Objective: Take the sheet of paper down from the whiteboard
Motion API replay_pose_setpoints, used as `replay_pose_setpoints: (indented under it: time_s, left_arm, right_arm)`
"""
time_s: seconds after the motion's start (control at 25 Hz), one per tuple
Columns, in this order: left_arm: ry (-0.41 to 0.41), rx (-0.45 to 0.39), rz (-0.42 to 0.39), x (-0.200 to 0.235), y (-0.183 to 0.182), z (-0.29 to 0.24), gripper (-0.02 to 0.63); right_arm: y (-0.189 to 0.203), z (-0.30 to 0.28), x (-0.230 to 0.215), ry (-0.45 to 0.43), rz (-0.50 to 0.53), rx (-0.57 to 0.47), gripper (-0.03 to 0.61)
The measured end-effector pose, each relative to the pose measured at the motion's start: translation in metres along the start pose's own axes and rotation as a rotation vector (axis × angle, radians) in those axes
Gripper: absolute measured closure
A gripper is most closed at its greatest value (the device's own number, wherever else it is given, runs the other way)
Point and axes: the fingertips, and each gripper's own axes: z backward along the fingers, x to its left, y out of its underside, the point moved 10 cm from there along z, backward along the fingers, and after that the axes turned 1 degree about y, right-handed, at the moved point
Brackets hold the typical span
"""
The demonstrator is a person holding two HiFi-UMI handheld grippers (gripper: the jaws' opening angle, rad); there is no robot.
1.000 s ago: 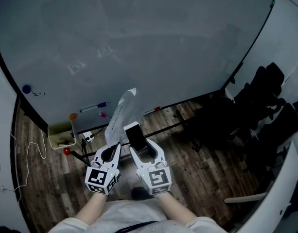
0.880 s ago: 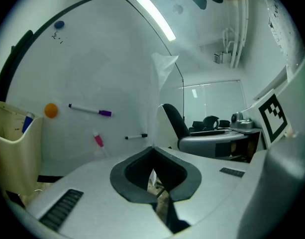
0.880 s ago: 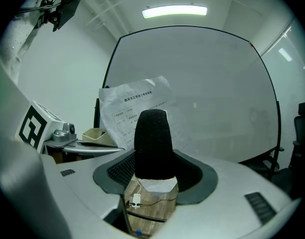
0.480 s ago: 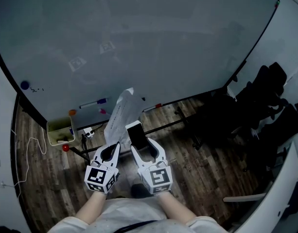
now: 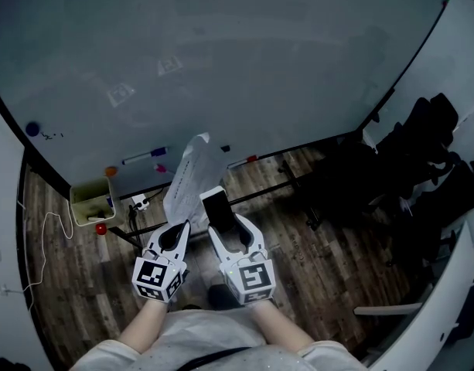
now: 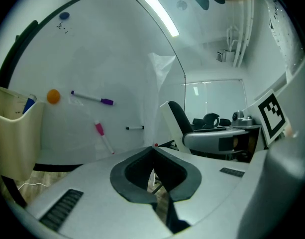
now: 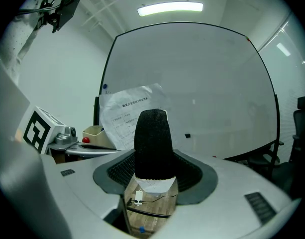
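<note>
The white printed sheet of paper (image 5: 189, 178) is off the whiteboard (image 5: 221, 68). It stands up from my left gripper (image 5: 177, 226), which is shut on its lower edge. In the left gripper view the paper (image 6: 159, 83) shows edge-on above the closed left gripper (image 6: 153, 151). In the right gripper view the paper (image 7: 123, 114) shows its printed table. My right gripper (image 5: 225, 224) is beside the left one. It is shut on a black felt block (image 5: 216, 211), like a board eraser, with a white base. That black block (image 7: 152, 143) stands upright between the jaws of the right gripper (image 7: 151, 158).
A purple marker (image 5: 148, 155), a pink marker (image 5: 161, 168) and an orange magnet (image 5: 110, 171) lie along the board's lower part. A blue magnet (image 5: 32, 129) is at the far left. A pale box (image 5: 90, 203) hangs at the lower left. Black chairs (image 5: 422, 176) stand on the right.
</note>
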Motion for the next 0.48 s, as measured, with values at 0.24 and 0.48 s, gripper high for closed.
replay_pose_setpoints:
  time_s: [0.24,0.48]
  left_arm:
    - [0.005,0.006,-0.004,0.0028,0.0028,0.0004,0.600]
    - [0.014,0.008,-0.009,0.0030,0.0041,0.0000,0.600]
  right_arm:
    - [0.0027,-0.0016,-0.0002,-0.003,0.002,0.005,0.337]
    - [0.0041,-0.0046,-0.0005,-0.004,0.007,0.010,0.337]
